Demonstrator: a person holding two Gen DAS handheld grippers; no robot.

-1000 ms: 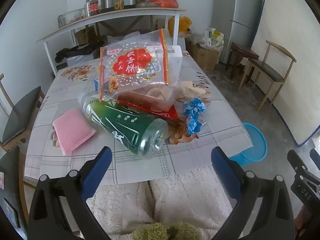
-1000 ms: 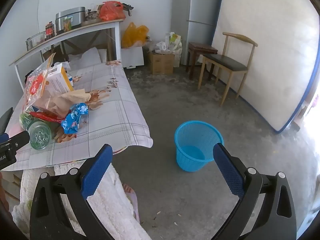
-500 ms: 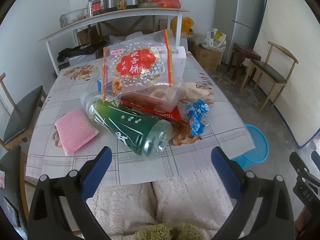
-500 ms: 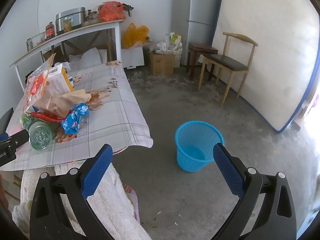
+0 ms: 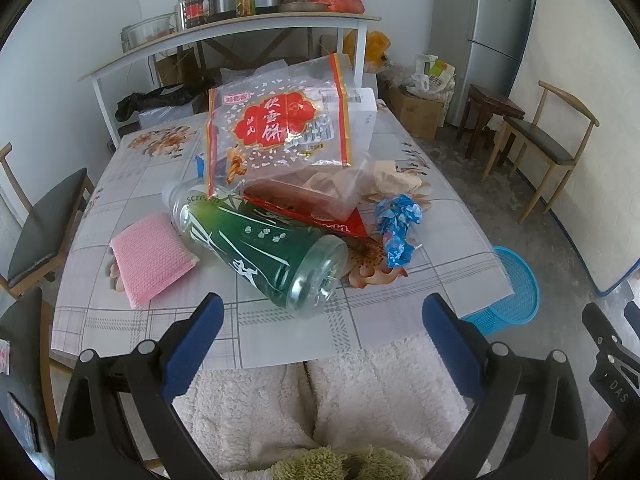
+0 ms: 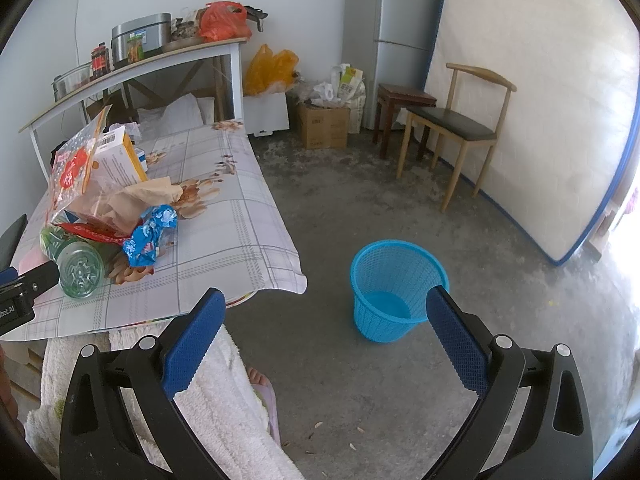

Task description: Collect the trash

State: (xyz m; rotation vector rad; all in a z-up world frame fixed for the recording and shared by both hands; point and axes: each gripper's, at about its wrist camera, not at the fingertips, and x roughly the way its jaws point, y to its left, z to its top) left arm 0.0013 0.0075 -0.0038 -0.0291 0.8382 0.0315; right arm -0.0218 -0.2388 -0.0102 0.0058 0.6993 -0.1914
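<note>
Table (image 5: pixel 400 332), frame centre: pale plaid cloth, floral prints. 
Snack bag (image 5: pixel 276 136), upper centre: clear crinkled plastic, red panel, Chinese characters, propped upright. 
Green bottle (image 5: pixel 260 248), centre: on its side, long axis diagonal, base toward lower right, "scream" legible near upper-left end. 
Blue basket (image 6: pixel 396 292), right-centre on floor: mesh plastic, upright. 
Pink sponge (image 5: pixel 150 260), left. 
Blue wrapper (image 5: pixel 398 228), crumpled foil, right of bottle. 
Left gripper (image 5: pixel 320 320), right gripper (image 6: pixel 324 316): fingers spread, holding nothing.

On the table (image 5: pixel 280 344), a bottle (image 5: pixel 264 252) lies before a snack bag (image 5: pixel 280 136), sponge (image 5: pixel 150 258) left, wrapper (image 5: pixel 398 226) right; wastebasket (image 6: pixel 396 288) on the floor beside.
</note>
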